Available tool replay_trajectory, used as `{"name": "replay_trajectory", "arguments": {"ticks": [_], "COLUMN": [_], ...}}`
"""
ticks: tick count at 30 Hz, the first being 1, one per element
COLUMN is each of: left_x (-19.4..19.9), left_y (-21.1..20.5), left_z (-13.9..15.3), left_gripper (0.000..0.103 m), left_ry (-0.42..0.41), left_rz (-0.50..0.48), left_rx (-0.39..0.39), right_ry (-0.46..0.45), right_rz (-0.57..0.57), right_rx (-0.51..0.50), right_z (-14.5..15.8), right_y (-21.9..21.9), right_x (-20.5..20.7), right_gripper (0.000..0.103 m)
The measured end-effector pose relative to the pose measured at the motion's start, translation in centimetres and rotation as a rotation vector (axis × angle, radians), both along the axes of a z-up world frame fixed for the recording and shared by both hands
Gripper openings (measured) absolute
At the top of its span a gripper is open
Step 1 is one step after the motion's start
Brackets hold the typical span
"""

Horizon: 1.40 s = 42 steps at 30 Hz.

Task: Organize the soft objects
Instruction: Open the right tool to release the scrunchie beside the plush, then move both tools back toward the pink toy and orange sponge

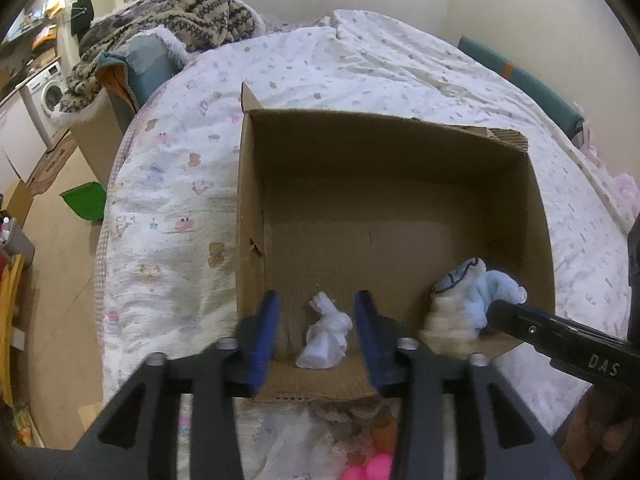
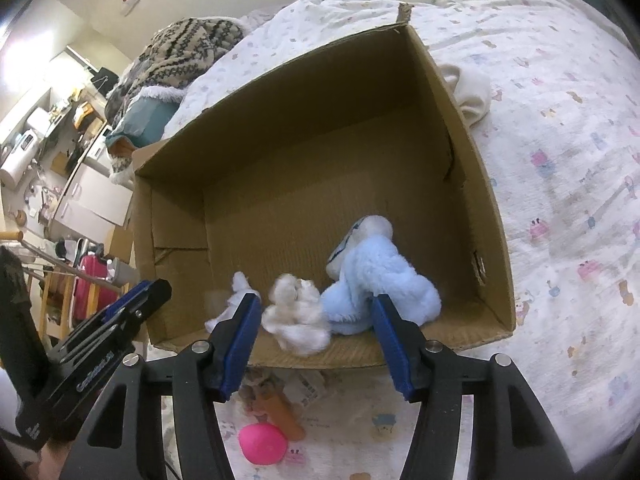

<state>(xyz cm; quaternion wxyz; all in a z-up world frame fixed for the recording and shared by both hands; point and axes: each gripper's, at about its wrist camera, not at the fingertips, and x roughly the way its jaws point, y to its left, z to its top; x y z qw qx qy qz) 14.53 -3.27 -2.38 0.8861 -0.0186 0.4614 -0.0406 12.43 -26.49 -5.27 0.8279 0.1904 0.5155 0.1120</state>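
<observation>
An open cardboard box (image 1: 400, 184) sits on the bed; it also shows in the right wrist view (image 2: 320, 112). Inside lie a small white cloth (image 1: 326, 338), a cream fluffy toy (image 2: 298, 314) and a light blue plush (image 2: 376, 284). My left gripper (image 1: 318, 332) is open over the box's near edge, with the white cloth between its fingers and not gripped. My right gripper (image 2: 316, 332) is open above the cream toy and blue plush. The right gripper's tip (image 1: 516, 316) shows beside the blue plush (image 1: 480, 292).
A pink ball (image 2: 262, 442) and an orange toy (image 2: 280, 408) lie on the bedspread in front of the box. A cream cloth (image 2: 472, 92) lies right of the box. A knitted blanket (image 1: 176, 12) is piled at the bed's far left. A green dustpan (image 1: 84, 200) lies on the floor.
</observation>
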Motion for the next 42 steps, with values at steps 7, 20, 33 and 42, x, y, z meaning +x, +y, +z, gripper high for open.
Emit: {"name": "replay_trajectory", "arguments": {"ticks": [7,20,33,42], "left_x": [-0.8,-4.0,-8.3,-9.9], "left_y": [0.0,0.9,1.9,2.8], "left_z": [1.3,2.5,1.4,0.3], "left_gripper": [0.044,0.052,0.053,0.053], "left_ry": [-0.040,-0.053,0.007,0.026], "left_rz": [-0.005,0.023,0.023,0.043], "left_rx": [0.008,-0.008,-0.030,-0.006], "right_ry": [-0.033,-0.066,-0.067,-0.086], "right_rz": [0.002,0.005,0.011,0.013], "right_rx": [-0.028,-0.056,-0.112,-0.154], "right_z": [0.5,2.2,2.1,2.5], "right_y": [-0.2,-0.5,-0.7,0.1], "right_x": [-0.5,-3.0,-7.7,-9.2], "right_gripper": [0.061,0.061,0.061,0.061]}}
